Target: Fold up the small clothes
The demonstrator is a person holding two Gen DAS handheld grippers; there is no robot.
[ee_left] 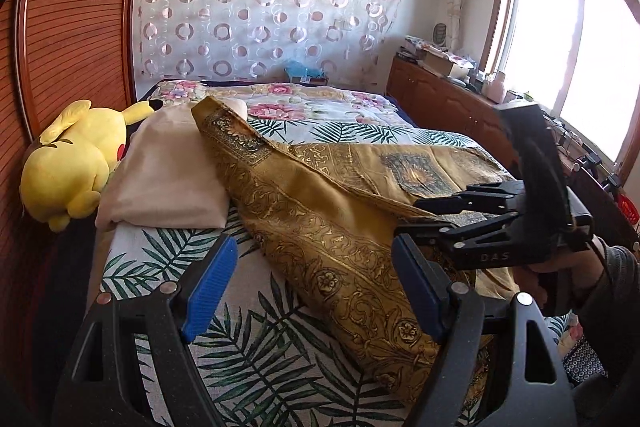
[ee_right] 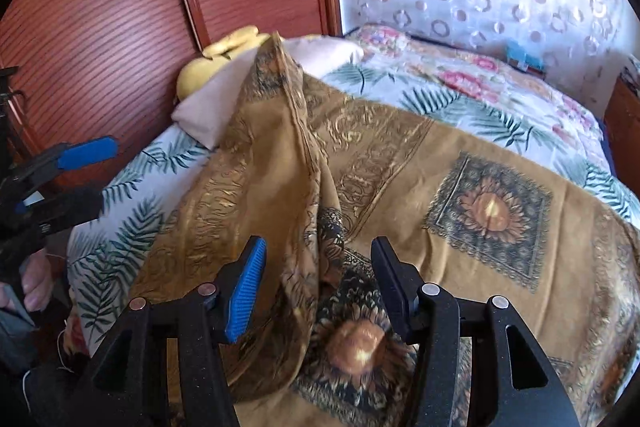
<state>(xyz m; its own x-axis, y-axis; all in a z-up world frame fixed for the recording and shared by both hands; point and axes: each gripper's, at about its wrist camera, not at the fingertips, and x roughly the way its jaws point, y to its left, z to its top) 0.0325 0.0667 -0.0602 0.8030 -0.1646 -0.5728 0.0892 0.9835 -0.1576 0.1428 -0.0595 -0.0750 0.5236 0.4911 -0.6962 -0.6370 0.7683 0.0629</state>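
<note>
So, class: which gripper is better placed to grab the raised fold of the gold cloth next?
Probably the right gripper: its open jaws straddle the gold cloth's raised fold. The left gripper, also open, sits nearer the cloth's edge.

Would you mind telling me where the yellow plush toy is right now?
In the left wrist view, the plush toy lies at the bed's left edge against the wooden headboard, touching the beige pillow.

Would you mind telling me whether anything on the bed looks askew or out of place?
Yes: the gold patterned cloth is not lying flat. One long flap is bunched into a ridge, its tip draped onto the cream pillow. Nothing looks spilled or damaged.
</note>
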